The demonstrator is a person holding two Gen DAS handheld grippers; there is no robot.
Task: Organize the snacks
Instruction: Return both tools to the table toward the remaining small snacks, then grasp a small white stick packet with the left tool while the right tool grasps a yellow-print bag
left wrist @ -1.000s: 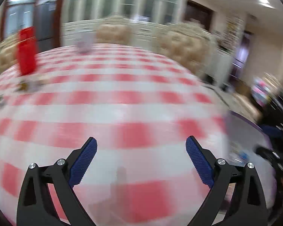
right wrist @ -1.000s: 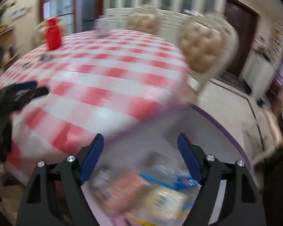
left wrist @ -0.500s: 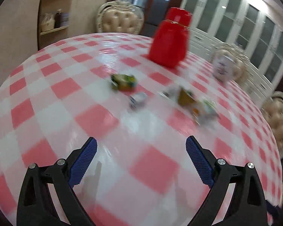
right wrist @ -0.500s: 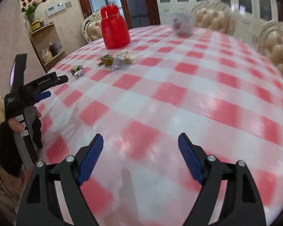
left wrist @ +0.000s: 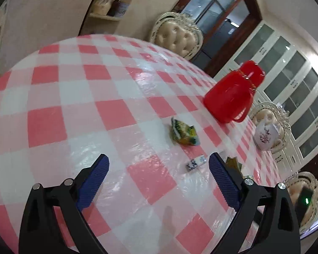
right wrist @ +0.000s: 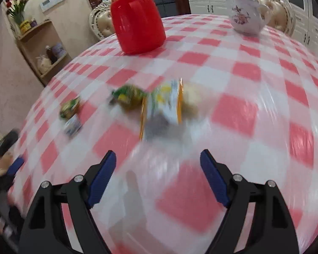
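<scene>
Several small snack packets lie on a red-and-white checked table. In the left wrist view a green-yellow packet and a small blue-white packet lie ahead of my open, empty left gripper. In the right wrist view, blurred, an orange-edged packet, a green packet, another green one and the blue-white one lie ahead of my open, empty right gripper. The left gripper's blue fingertip shows at the left edge.
A red jug stands behind the snacks. A white flowered teapot stands farther back. Padded chairs ring the table. A wall shelf stands at the left.
Both grippers have swung from the table's right side toward the snacks near the red jug and come closer to them. Both jaws stayed open.
</scene>
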